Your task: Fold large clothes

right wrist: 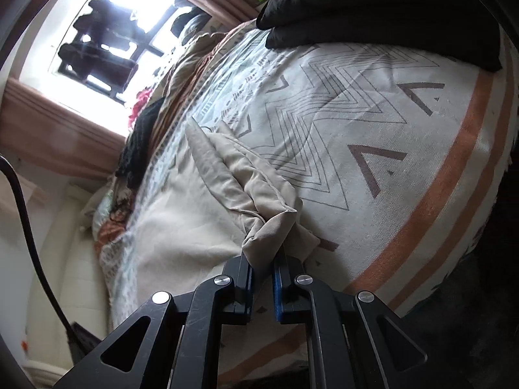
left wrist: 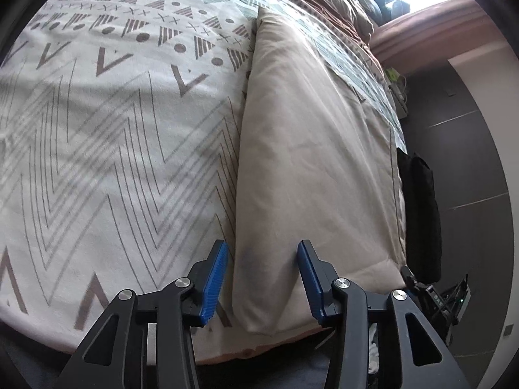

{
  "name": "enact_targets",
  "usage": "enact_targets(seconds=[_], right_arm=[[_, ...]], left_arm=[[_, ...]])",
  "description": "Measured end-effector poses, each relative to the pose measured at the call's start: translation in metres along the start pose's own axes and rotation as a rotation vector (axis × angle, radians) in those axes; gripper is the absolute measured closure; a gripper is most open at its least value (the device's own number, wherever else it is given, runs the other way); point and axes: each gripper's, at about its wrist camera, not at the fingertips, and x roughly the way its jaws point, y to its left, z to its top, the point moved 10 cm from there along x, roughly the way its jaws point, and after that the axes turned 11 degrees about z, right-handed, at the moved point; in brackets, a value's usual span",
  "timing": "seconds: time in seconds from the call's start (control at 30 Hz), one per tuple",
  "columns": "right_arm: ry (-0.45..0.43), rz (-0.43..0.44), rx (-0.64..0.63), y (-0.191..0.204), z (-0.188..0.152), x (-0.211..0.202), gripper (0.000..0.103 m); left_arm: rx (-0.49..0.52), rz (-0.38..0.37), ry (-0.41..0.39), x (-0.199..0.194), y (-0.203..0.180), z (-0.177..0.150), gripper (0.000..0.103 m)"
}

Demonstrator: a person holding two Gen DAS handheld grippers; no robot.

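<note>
The right hand-held gripper pinches a corner of the long beige cloth, which stretches up the frame past the wide-open left hand-held gripper.

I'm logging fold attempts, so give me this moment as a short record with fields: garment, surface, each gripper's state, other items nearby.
garment: beige fabric garment, lying long and flat on the bed, one end bunched and lifted
surface: white bedspread with grey zigzag and triangle pattern, orange stripes near its edge
left gripper: open, blue pads either side of the garment's near end, not clamped
right gripper: shut on the garment's bunched corner
other items: black padded garment at the bed's far side; bright window
</note>
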Motion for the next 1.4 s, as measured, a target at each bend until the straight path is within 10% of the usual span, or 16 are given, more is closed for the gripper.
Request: enact_targets(seconds=[0.27,1.4], right_arm=[[0.034,0.004,-0.038,0.006,0.023,-0.01,0.055],[0.598,0.072,-0.262,0.041,0.119,0.201,0.034]], left_arm=[[0.008,0.006,-0.006,0.006,-0.004,0.022,0.056],[-0.003,0.083,-0.045,0.072,-0.019,0.186,0.048]])
